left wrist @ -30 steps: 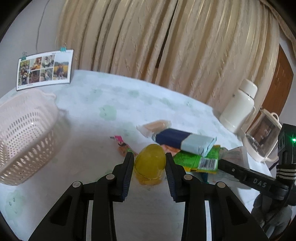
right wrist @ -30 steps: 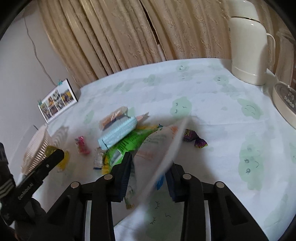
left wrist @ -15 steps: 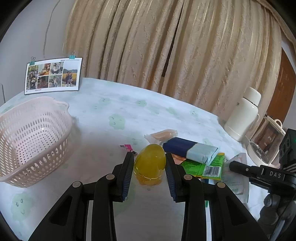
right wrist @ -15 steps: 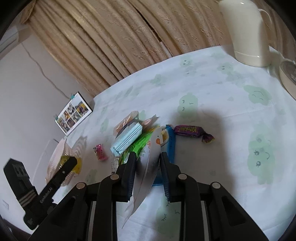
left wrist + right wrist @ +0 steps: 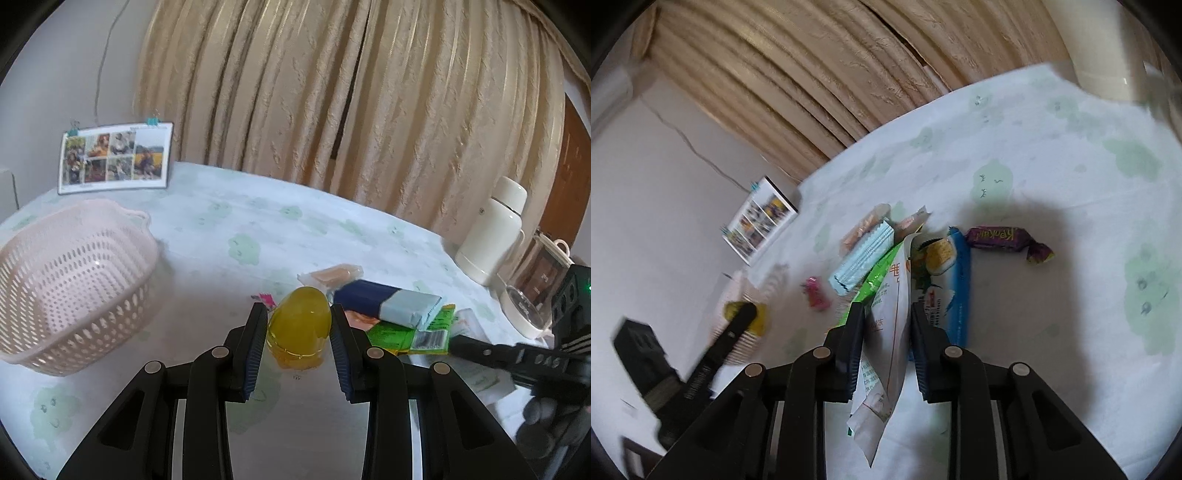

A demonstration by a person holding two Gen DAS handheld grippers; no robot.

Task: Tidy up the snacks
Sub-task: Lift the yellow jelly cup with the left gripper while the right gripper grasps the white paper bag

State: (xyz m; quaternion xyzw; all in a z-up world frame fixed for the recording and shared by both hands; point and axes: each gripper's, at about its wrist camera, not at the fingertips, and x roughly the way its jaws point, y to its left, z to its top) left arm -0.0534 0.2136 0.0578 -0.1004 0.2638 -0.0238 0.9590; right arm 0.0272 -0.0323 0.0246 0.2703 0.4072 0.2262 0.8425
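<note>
Left wrist view: my left gripper (image 5: 298, 345) clamps a yellow jelly cup (image 5: 299, 326) above the tablecloth (image 5: 258, 229), pink basket (image 5: 70, 280) to its left, snack pile to its right. Right wrist view: my right gripper (image 5: 886, 343) pinches a white packet (image 5: 886, 354), raised over the blue packet (image 5: 955, 288) and green packet (image 5: 877, 277); purple candy (image 5: 1008, 240) lies apart

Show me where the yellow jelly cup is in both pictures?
Left wrist view: the yellow jelly cup sits low in the middle, clamped between the left gripper fingers.
Right wrist view: the same cup is a small blurry yellow spot at lower left, at the tip of the left gripper, in front of the pink basket.
Shared landmark: the photo card standing at the wall.
</note>
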